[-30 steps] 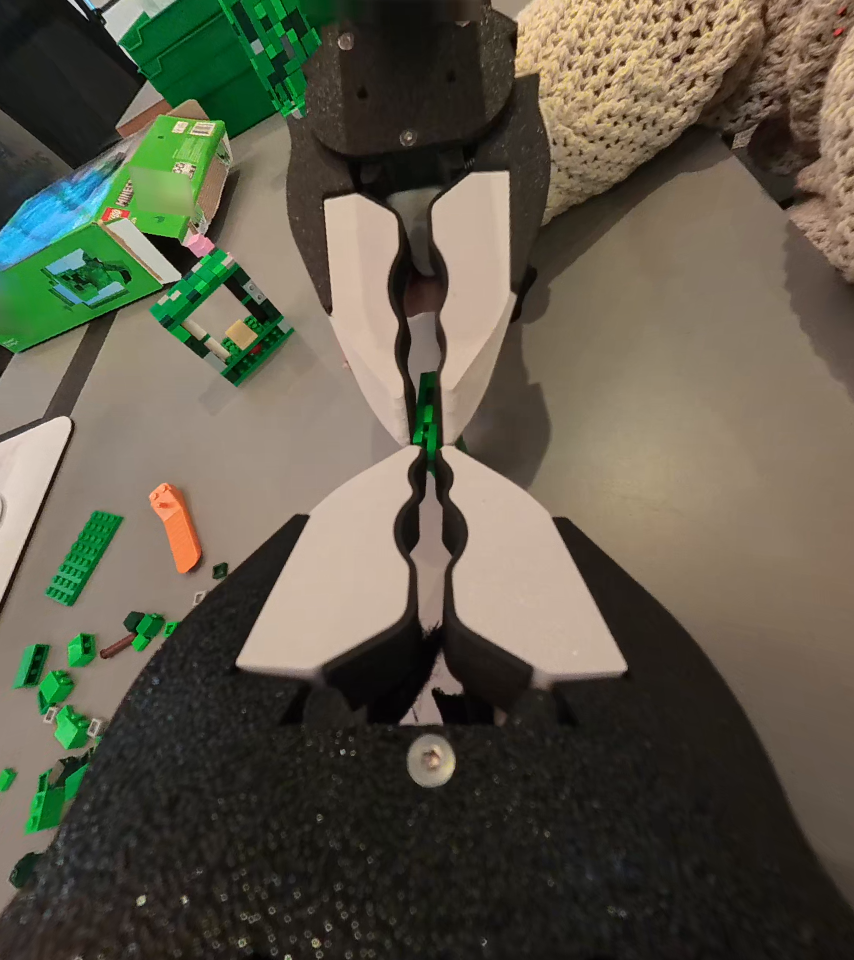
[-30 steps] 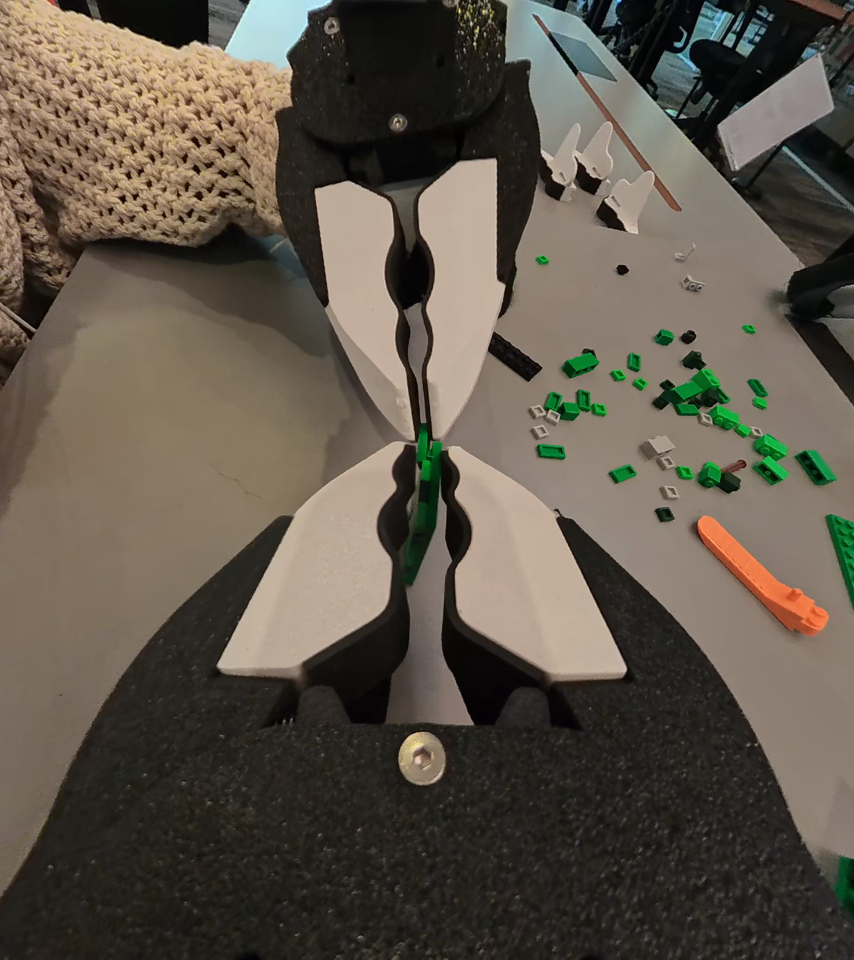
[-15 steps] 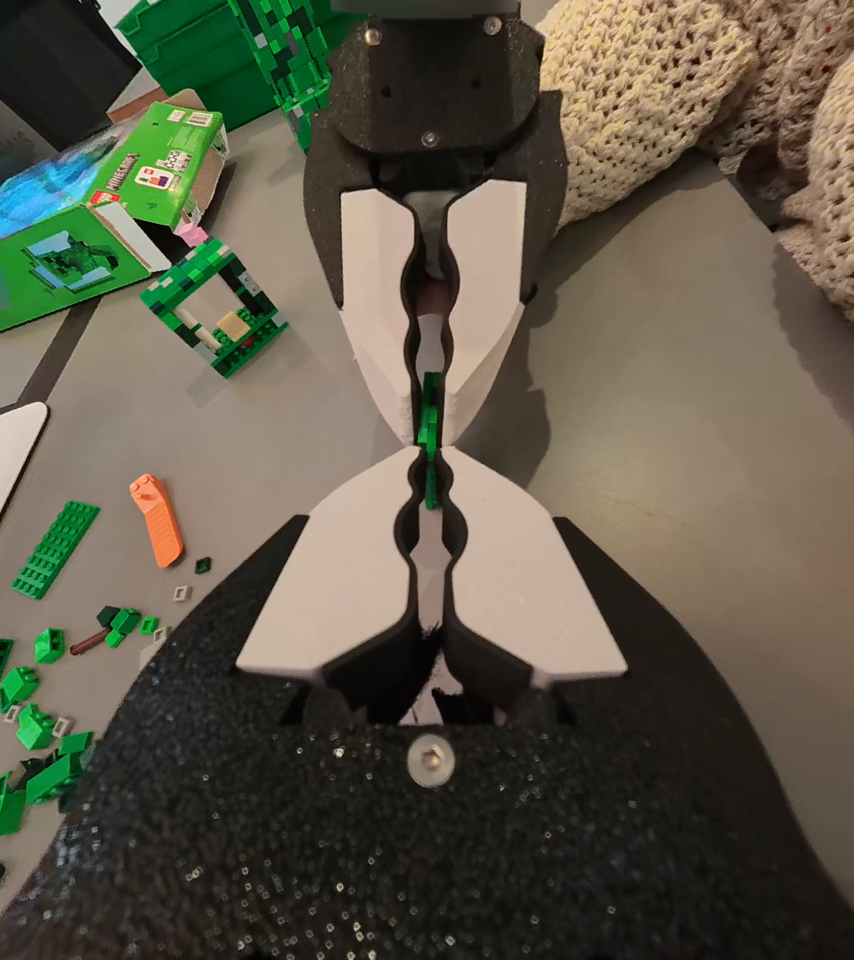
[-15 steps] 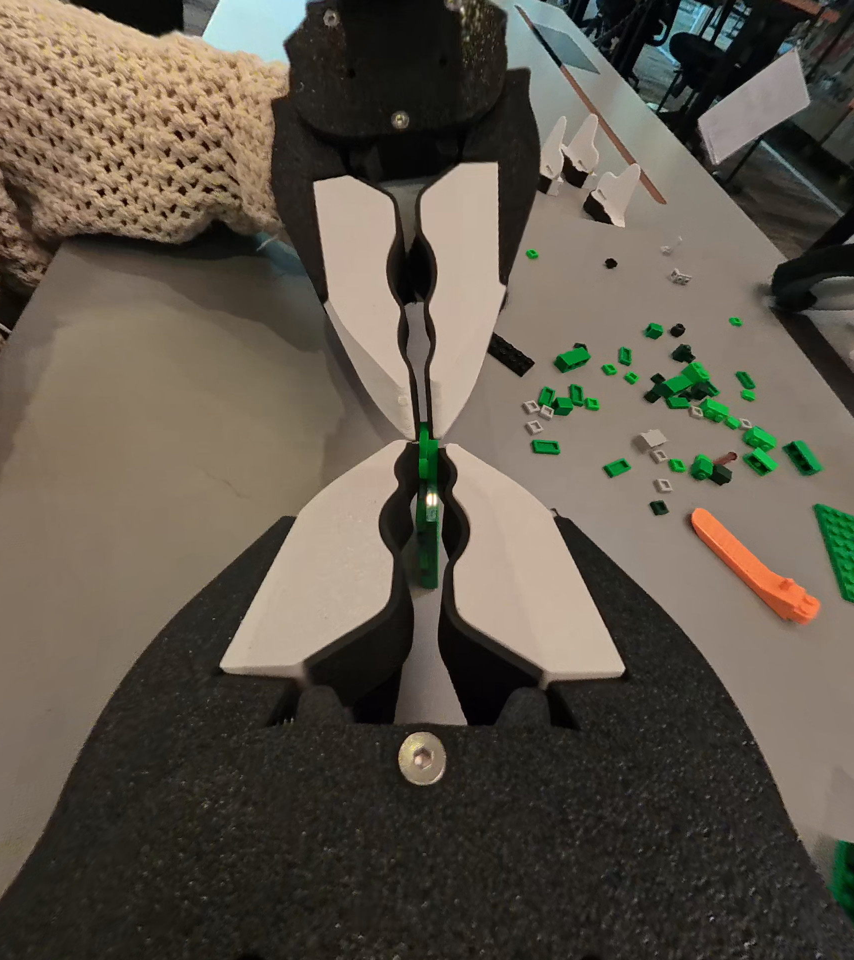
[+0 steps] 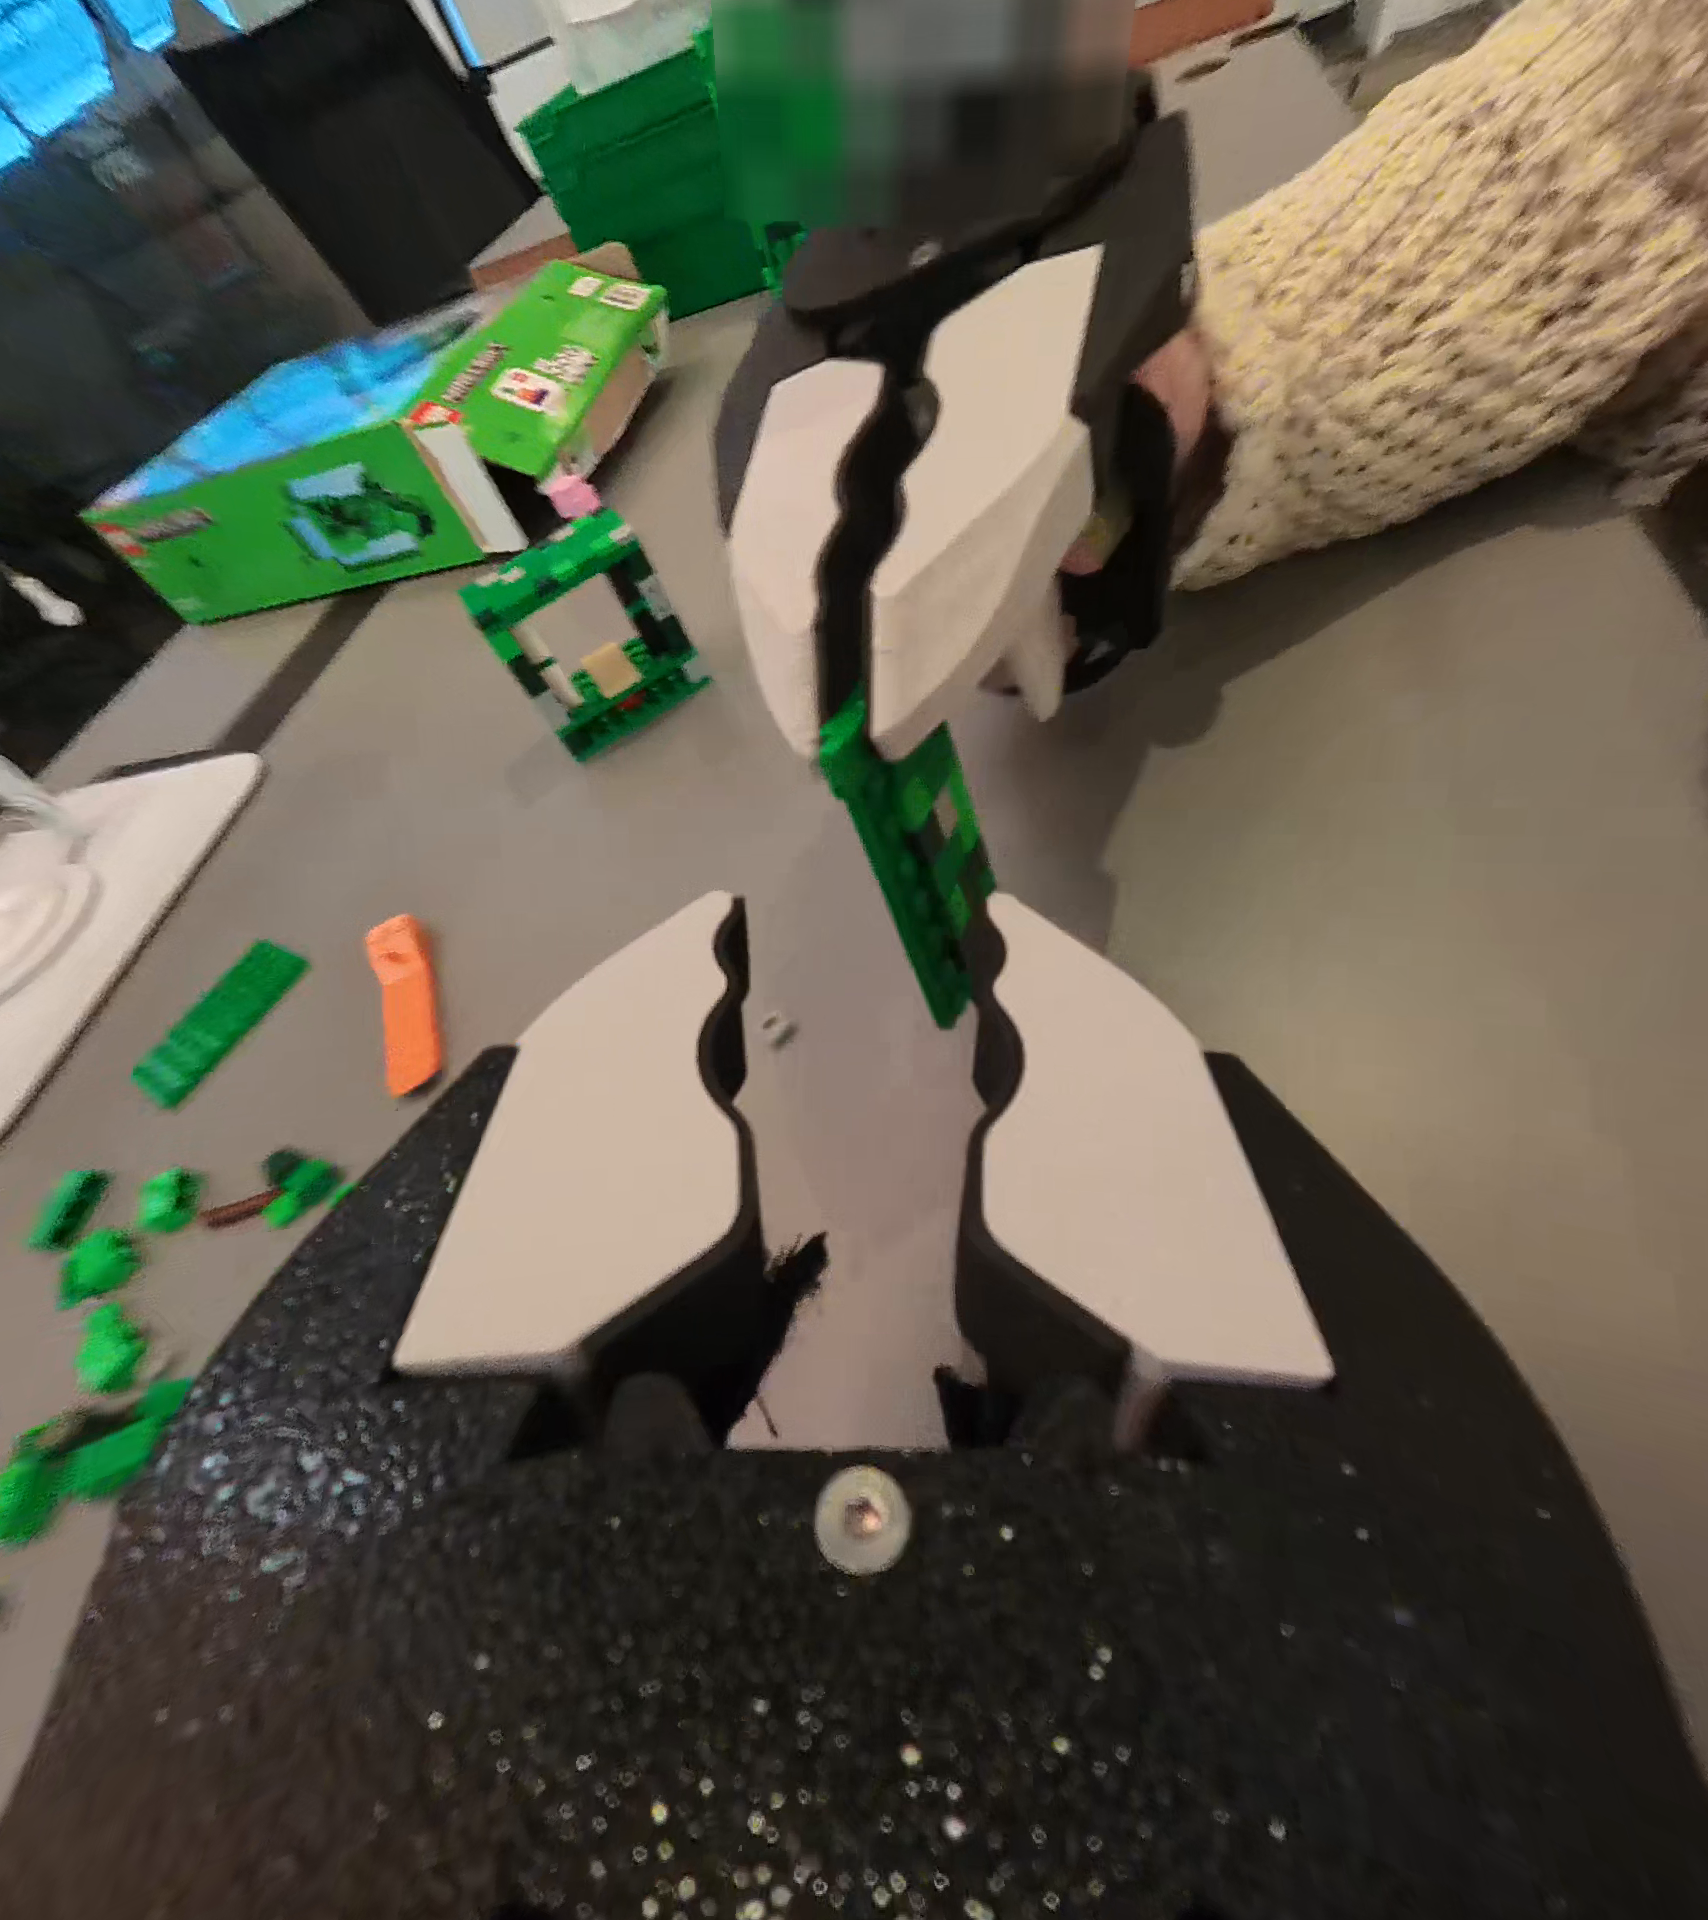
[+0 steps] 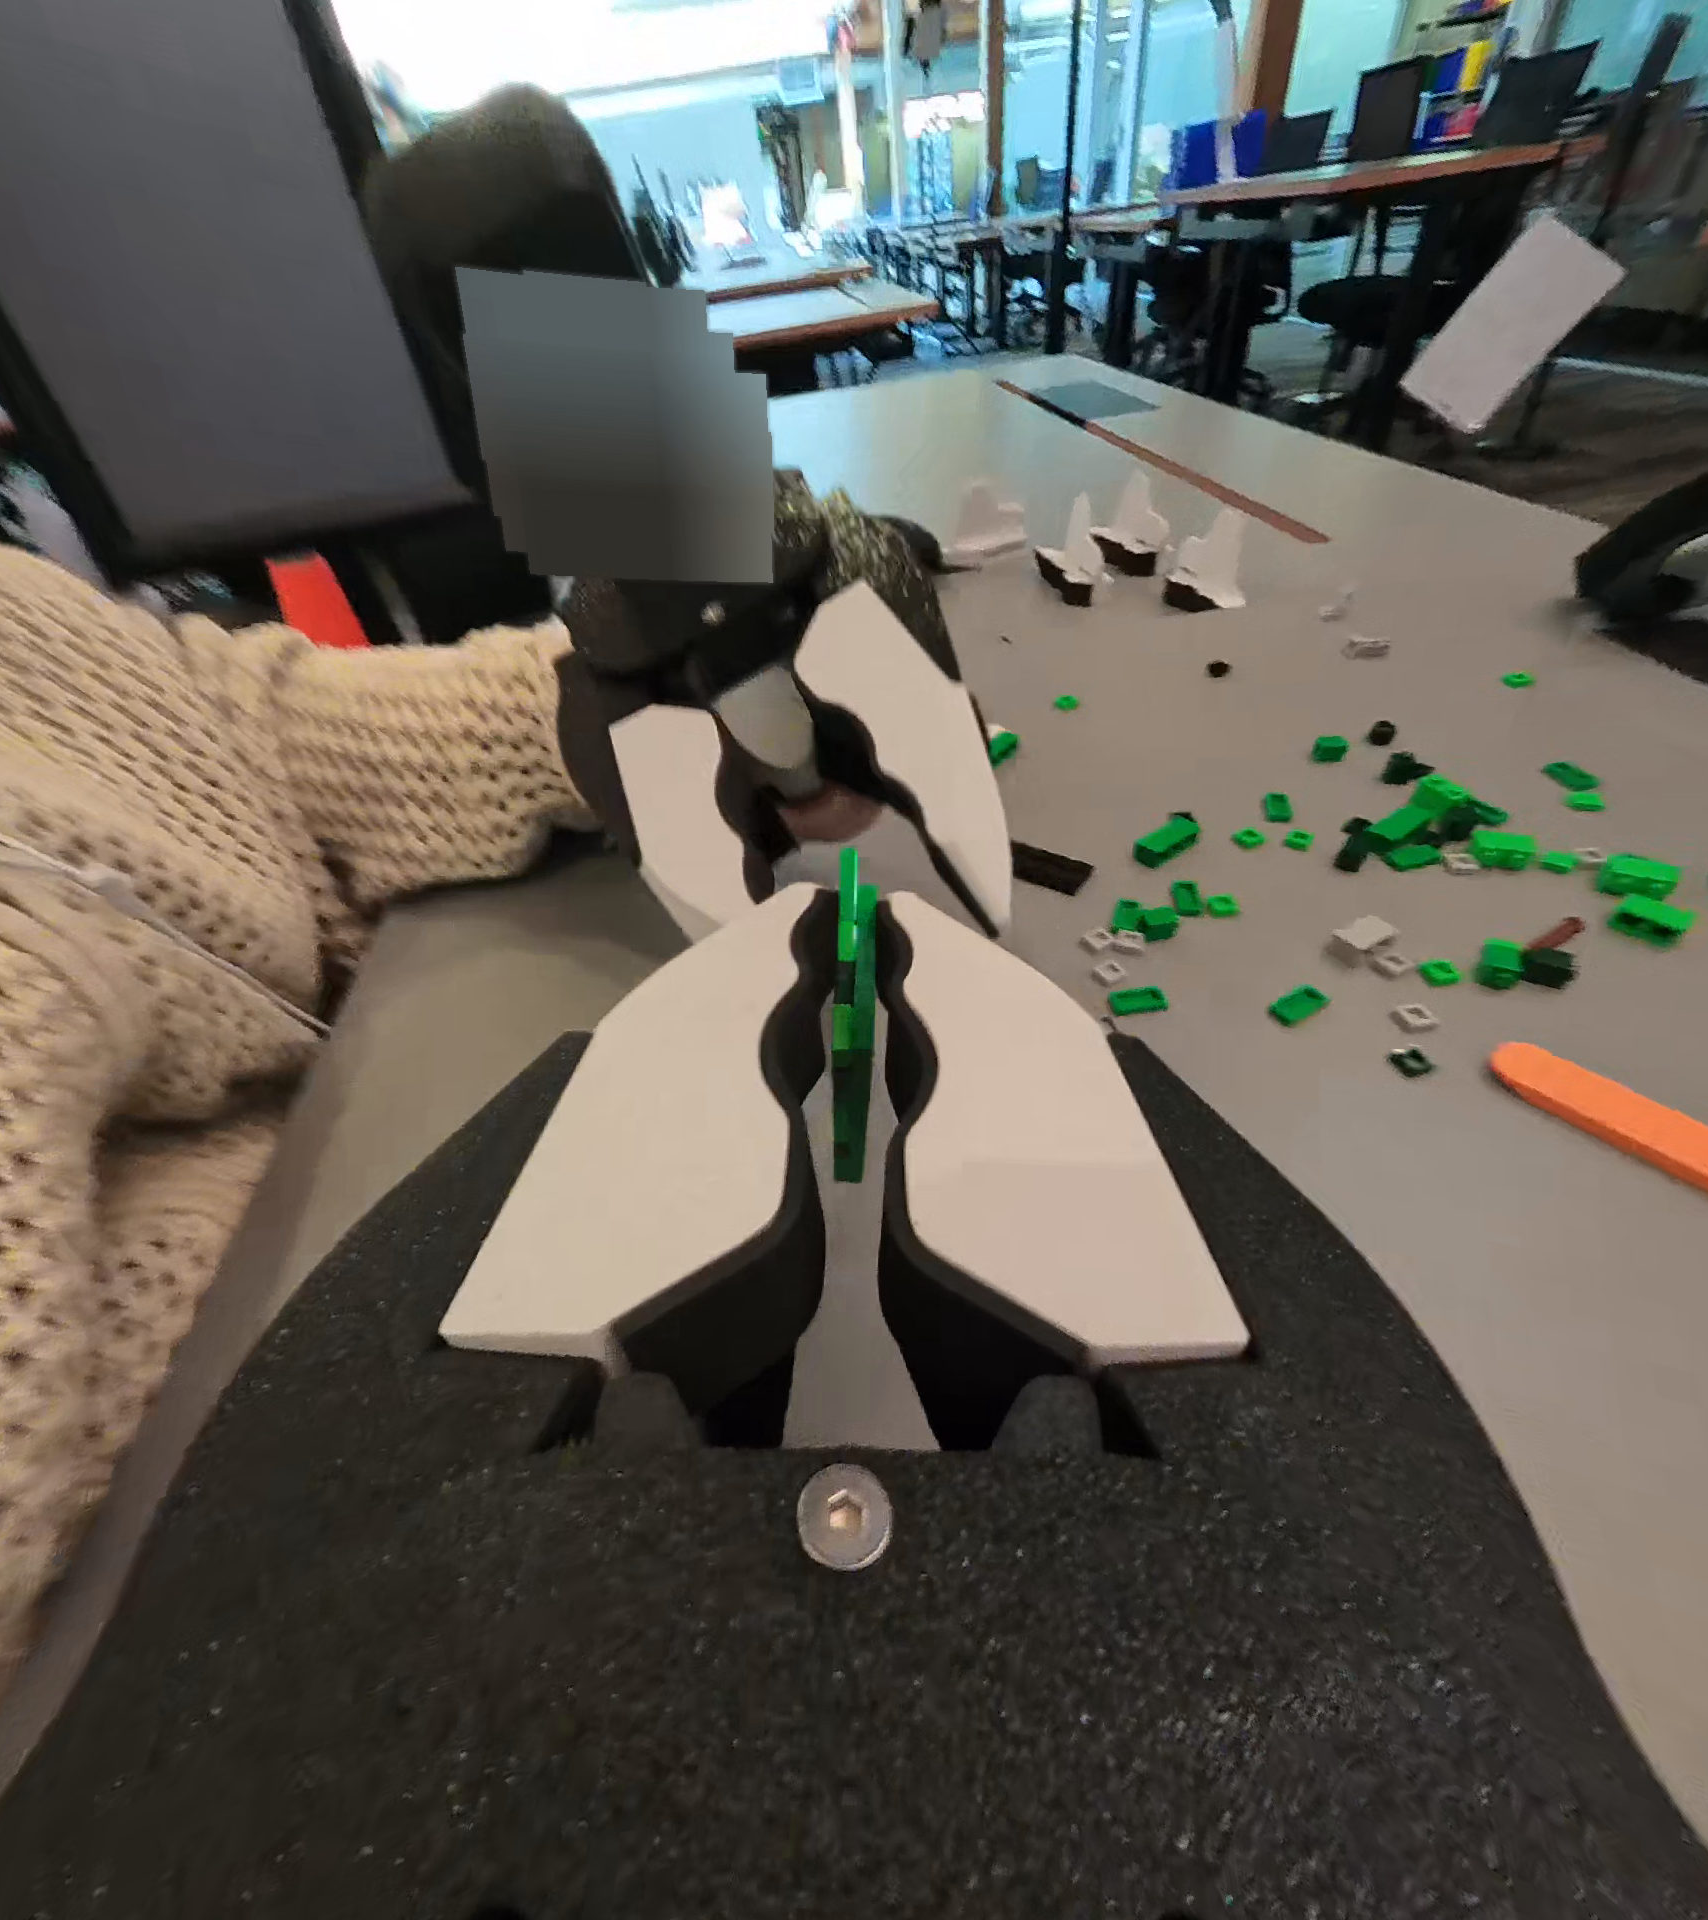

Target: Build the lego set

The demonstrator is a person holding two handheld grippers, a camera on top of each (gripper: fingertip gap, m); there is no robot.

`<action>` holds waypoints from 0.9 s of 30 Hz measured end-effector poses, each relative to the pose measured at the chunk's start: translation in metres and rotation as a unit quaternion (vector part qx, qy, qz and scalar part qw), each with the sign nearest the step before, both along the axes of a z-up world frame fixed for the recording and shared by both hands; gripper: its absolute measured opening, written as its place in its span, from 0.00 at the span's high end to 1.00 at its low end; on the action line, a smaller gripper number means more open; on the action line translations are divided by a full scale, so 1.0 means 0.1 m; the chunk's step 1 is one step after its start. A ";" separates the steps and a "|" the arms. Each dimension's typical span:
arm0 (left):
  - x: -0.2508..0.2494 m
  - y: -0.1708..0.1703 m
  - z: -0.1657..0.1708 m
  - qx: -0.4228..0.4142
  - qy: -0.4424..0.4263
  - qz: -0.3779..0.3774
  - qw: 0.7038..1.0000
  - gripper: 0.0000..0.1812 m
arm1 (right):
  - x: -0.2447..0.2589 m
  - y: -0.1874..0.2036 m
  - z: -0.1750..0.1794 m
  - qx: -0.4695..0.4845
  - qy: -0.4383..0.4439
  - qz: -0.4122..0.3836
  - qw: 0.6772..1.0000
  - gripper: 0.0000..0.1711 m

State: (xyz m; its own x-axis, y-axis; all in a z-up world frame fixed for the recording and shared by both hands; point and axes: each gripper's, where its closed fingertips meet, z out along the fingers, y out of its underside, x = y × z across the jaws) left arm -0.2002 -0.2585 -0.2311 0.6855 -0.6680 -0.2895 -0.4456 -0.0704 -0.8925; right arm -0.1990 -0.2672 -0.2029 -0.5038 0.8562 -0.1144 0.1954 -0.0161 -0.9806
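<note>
A flat green plate assembly (image 5: 907, 831) with light and dark green tiles is clamped on edge in my right gripper (image 6: 848, 899); it also shows in the right wrist view (image 6: 850, 1023). In the left wrist view the right gripper (image 5: 855, 727) comes in from above, tilted, and the assembly hangs down from its tips. My left gripper (image 5: 865, 935) is open and empty; the assembly's lower end reaches beside its right finger (image 5: 1120, 1122). In the right wrist view the left gripper (image 6: 808, 821) faces me just beyond the assembly, jaws apart.
A partly built green frame (image 5: 585, 634) and an open green box (image 5: 372, 488) stand far left. An orange brick separator (image 5: 405, 1003) (image 6: 1660, 1132), a long green plate (image 5: 221, 1023) and loose green bricks (image 6: 1432, 831) lie on the grey table (image 5: 1349, 883). Knit sleeves (image 6: 154, 831) hold the grippers. Left and right tips are no more than a few centimetres apart. The orange brick separator (image 5: 405, 1003) lies around 15 centimeters away from my left fingertips. Look for it in the right wrist view (image 6: 1657, 1125) too.
My left gripper has opened and let go of the green assembly. The right gripper keeps it, has tilted, and the two grippers have drawn apart. Both views have swung upward.
</note>
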 end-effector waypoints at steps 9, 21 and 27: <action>0.17 -0.05 0.02 -0.017 -0.042 -0.024 0.999 0.97 | 0.06 -0.14 0.06 0.010 0.031 0.038 0.999 0.94; -0.22 -0.11 0.38 0.079 -0.187 0.015 0.979 0.97 | -0.05 0.10 0.04 0.078 0.136 -0.085 0.984 0.81; -0.36 -0.09 0.33 0.096 -0.181 0.040 0.978 0.97 | -0.04 0.15 0.11 0.110 0.207 -0.134 0.963 0.86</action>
State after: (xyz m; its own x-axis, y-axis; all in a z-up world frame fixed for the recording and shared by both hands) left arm -0.2366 -0.2673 -0.1986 0.8145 -0.5648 -0.1329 -0.0985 0.0911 -0.9910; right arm -0.2026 -0.2523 -0.1915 -0.2246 0.9424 0.2478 -0.1947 0.2057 -0.9590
